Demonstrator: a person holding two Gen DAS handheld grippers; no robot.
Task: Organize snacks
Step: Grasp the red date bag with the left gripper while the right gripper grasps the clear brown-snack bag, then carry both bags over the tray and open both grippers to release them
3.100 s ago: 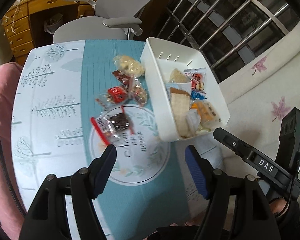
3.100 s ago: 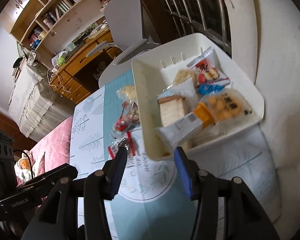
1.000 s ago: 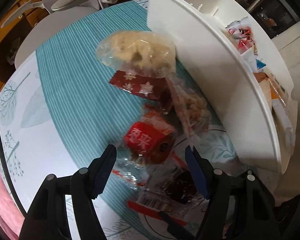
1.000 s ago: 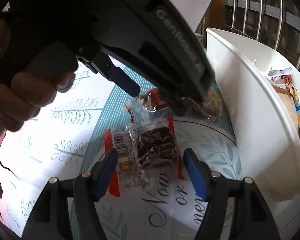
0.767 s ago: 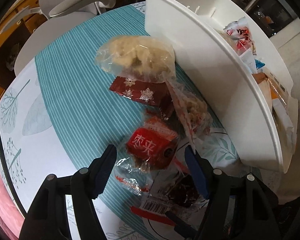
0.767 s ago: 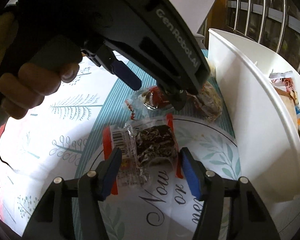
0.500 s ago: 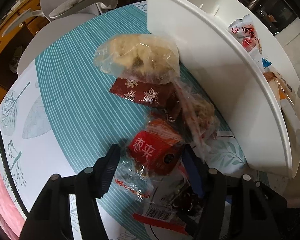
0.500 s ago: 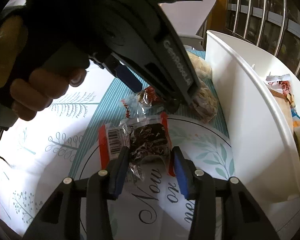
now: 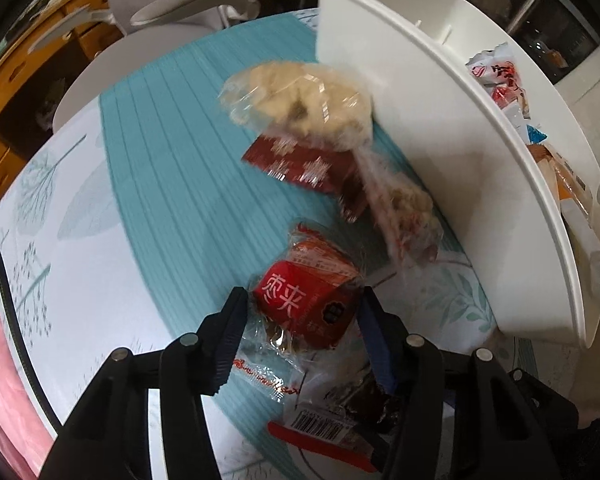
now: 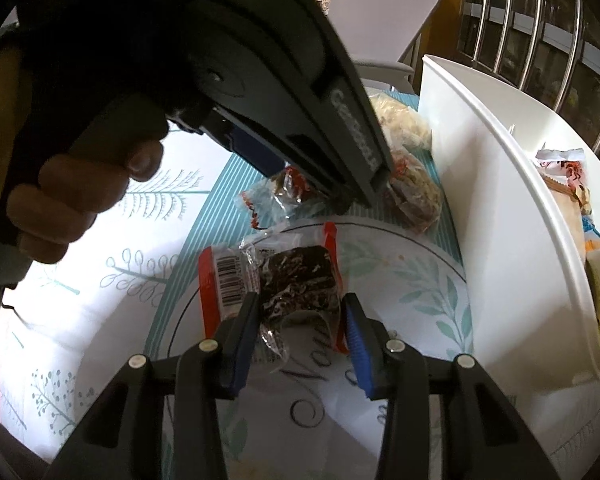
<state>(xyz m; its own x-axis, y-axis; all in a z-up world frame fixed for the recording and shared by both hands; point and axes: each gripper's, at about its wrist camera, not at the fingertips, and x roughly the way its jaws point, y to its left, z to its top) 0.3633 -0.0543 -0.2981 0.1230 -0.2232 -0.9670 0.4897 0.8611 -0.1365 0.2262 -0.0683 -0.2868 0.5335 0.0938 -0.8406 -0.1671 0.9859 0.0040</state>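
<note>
Both hands are down among the loose snacks. The left hand-held gripper (image 9: 300, 312) has just been closing, its jaws now hugging the red packet (image 9: 306, 300) squarely between them, pads at its sides; white Chinese characters show on its face, unreadable to me. The right hand-held gripper (image 10: 300, 320) has just been closing too, on the dark brownie packet (image 10: 296, 280), whose long axis runs across the jaws, barcode end sticking out left. "GenRobot" reads along the left tool's body. The white bin (image 10: 508, 208), snacks already inside, stands right of both grippers on the surface (image 10: 80, 280).
</note>
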